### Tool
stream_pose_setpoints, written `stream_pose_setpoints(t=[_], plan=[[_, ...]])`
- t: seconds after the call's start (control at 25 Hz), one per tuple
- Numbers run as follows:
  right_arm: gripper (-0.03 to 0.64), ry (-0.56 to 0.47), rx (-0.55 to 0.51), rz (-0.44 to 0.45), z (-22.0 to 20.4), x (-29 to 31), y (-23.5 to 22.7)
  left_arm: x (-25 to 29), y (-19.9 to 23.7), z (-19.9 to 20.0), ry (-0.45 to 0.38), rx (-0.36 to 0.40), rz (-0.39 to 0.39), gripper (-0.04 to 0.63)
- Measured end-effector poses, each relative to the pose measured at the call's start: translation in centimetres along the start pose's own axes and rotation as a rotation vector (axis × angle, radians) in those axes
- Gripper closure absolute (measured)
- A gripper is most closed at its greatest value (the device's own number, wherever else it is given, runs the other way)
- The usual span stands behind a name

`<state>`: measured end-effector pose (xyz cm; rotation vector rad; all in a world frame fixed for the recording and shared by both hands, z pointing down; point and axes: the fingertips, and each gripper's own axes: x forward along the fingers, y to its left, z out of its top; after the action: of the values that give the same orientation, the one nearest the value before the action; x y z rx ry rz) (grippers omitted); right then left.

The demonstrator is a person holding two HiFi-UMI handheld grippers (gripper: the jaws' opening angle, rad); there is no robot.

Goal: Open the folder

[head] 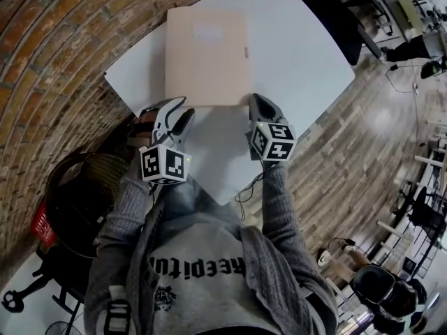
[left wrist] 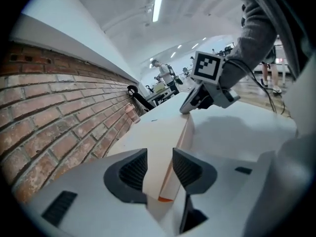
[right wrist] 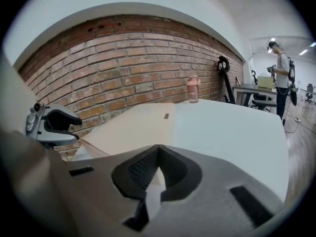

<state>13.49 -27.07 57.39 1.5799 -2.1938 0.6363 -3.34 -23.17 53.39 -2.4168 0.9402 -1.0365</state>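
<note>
Folder [head: 207,58] lay closed and flat on the white table [head: 304,54], so the opening seemed barely begun. Right gripper [head: 258,105] pinched its near edge; left gripper [head: 179,112] stood released, jaws astride that edge.

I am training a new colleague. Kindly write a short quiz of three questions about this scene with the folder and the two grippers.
1. True or false: the left gripper has its jaws pressed together.
2. What stands at the far edge of the white table? A) a pink bottle B) a mug C) a stapler
3. Fill in: between the left gripper's jaws lies an edge of the beige ____.

Key: 1 false, the jaws stand apart; 2 A; 3 folder.
</note>
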Motion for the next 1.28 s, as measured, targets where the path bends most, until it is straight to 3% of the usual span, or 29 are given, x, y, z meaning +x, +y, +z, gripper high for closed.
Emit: stream_pose_setpoints(t=[0.32, 0.76, 1.16, 1.28], plan=[[0.614, 0.005, -0.006, 0.008, 0.1, 0.1, 0.0, 1.4, -1.1, -1.1, 0.136, 0.229, 0.024, 0.445], [0.614, 0.008, -0.009, 0.031, 0.1, 0.0, 0.2, 2.3, -1.1, -0.7, 0.170, 0.328, 0.069, 0.445], [0.614, 0.017, -0.018, 0.040, 0.1, 0.3, 0.3, 4.3, -1.1, 0.4, 0.190, 0.351, 0.092, 0.452], [0.614, 0.024, -0.012, 0.044, 0.0, 0.4, 0.3, 4.5, -1.5, 0.1, 0.190, 0.273, 0.069, 0.538]])
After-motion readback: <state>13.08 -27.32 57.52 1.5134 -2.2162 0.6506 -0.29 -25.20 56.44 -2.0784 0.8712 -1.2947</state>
